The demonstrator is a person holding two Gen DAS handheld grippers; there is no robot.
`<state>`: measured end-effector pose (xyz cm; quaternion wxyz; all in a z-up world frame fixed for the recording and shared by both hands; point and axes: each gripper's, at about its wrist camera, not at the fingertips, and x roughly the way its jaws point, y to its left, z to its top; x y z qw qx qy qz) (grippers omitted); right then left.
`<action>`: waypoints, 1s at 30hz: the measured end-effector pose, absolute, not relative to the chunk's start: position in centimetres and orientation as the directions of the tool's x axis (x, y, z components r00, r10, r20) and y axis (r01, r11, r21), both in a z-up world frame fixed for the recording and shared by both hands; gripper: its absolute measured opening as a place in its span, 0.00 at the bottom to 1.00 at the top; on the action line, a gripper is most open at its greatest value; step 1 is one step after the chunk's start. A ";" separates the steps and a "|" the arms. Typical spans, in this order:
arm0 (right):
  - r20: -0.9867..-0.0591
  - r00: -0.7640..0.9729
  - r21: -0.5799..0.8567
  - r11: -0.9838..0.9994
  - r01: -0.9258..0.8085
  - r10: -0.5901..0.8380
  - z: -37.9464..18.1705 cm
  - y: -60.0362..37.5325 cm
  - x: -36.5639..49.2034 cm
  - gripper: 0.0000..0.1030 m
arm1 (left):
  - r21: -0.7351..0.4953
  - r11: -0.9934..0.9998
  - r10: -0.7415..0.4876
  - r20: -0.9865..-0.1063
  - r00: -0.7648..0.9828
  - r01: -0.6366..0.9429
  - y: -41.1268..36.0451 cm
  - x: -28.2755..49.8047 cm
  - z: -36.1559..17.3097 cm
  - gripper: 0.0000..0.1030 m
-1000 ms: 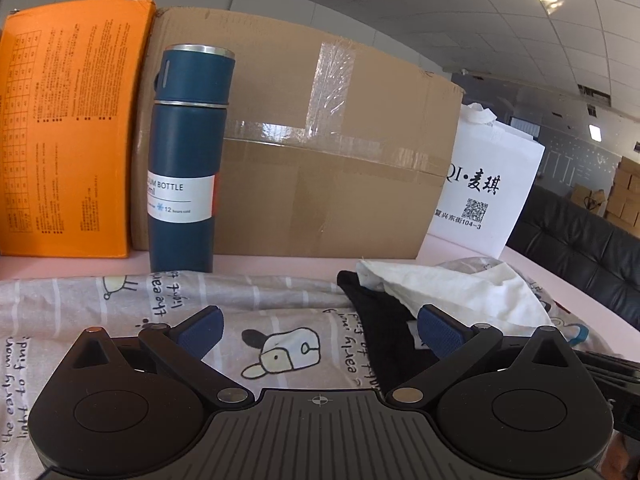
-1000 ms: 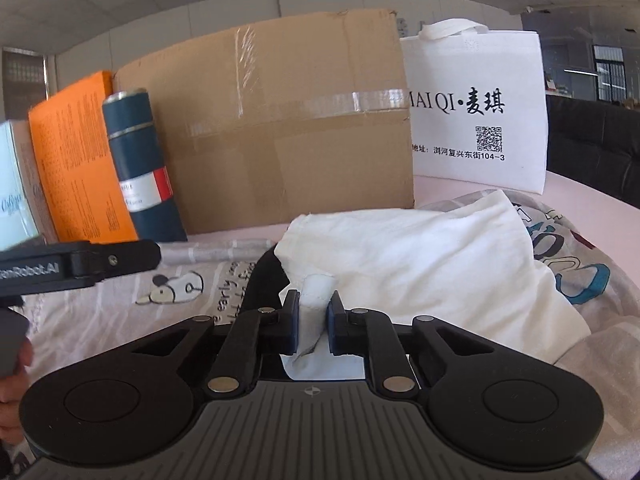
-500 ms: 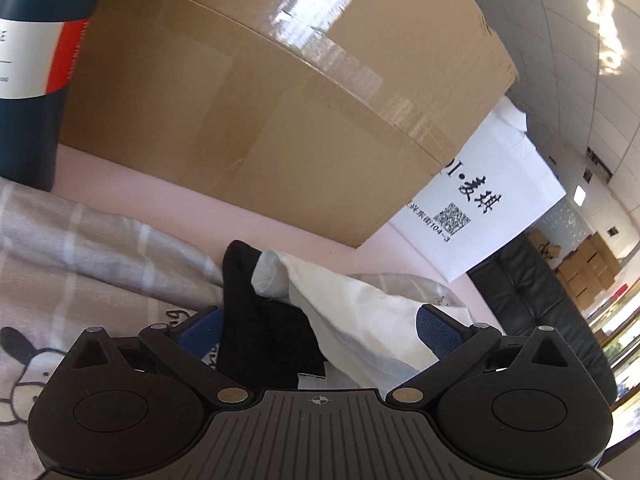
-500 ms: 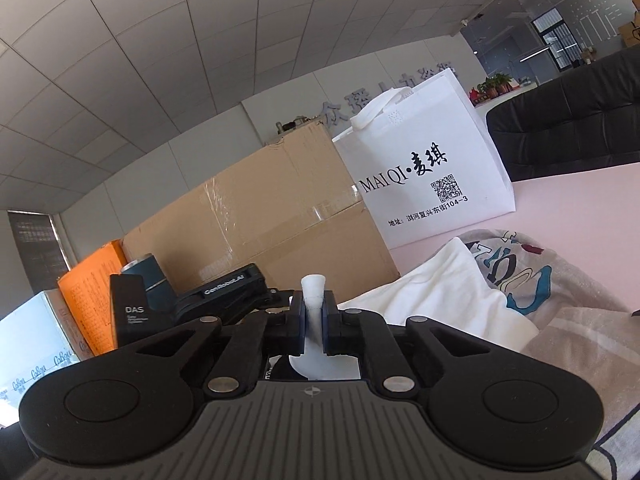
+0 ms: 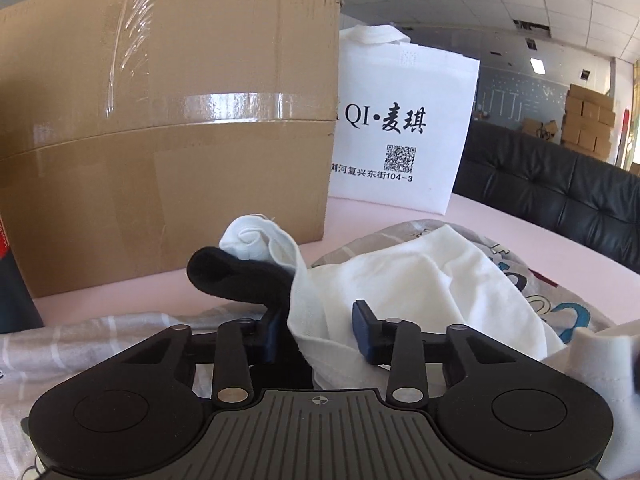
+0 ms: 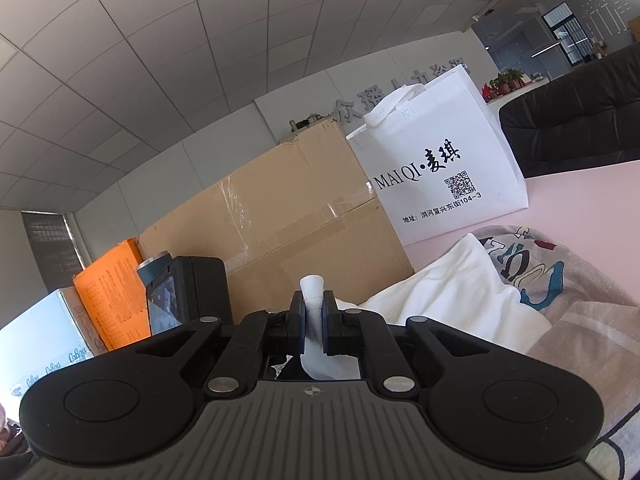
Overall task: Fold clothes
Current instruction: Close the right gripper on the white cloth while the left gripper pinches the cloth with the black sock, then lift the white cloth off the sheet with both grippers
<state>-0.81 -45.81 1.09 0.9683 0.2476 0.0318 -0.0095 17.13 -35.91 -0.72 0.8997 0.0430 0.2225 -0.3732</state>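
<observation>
A white garment with a black part lies bunched on the pink table, over a grey printed cloth. My left gripper is partly closed around the garment's white and black edge; its blue pads stand a little apart with cloth between them. My right gripper is shut on a fold of the white garment and holds it raised. The rest of the white garment lies on the table beside a grey printed garment.
A taped cardboard box and a white MAIQI tote bag stand at the back. An orange box and a bottle top stand at the left. A black sofa is beyond the table. The left gripper's body shows at left.
My left gripper's jaws have narrowed around the garment's black and white edge and the view levelled. My right gripper has kept its hold on the white fold, raised above the table.
</observation>
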 end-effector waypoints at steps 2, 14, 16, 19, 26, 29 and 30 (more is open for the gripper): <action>-0.092 0.996 0.467 0.883 0.046 -0.003 1.0 -45.6 -0.5 0.08 | -0.124 0.693 -0.690 -0.401 0.603 0.710 -35.0 16.9 -0.4 0.21; -0.393 0.915 0.191 0.966 0.173 -0.086 -0.7 -42.1 4.0 0.84 | -0.278 0.595 -0.797 -0.328 0.508 0.754 -32.3 18.1 -0.2 0.16; -0.431 0.898 0.167 0.971 0.172 -0.085 -1.1 -41.8 4.7 0.86 | -0.292 0.574 -0.814 -0.307 0.493 0.765 -32.0 17.8 0.2 0.15; -0.480 0.875 0.167 0.973 0.162 -0.063 -1.8 -41.6 6.0 0.88 | -0.293 0.552 -0.831 -0.279 0.482 0.781 -31.8 17.4 0.7 0.15; -0.506 0.855 0.236 0.934 0.267 -0.117 -2.9 -43.0 6.9 0.34 | -0.277 0.512 -0.857 -0.232 0.460 0.813 -31.7 16.0 1.5 0.13; -0.458 0.882 0.324 0.904 0.280 -0.109 -2.9 -44.2 6.1 0.14 | -0.282 0.521 -0.852 -0.224 0.473 0.806 -31.4 15.6 1.6 0.13; -0.435 0.894 0.353 0.894 0.276 -0.104 -2.8 -44.5 5.7 0.13 | -0.293 0.523 -0.852 -0.217 0.476 0.801 -31.1 15.6 1.6 0.13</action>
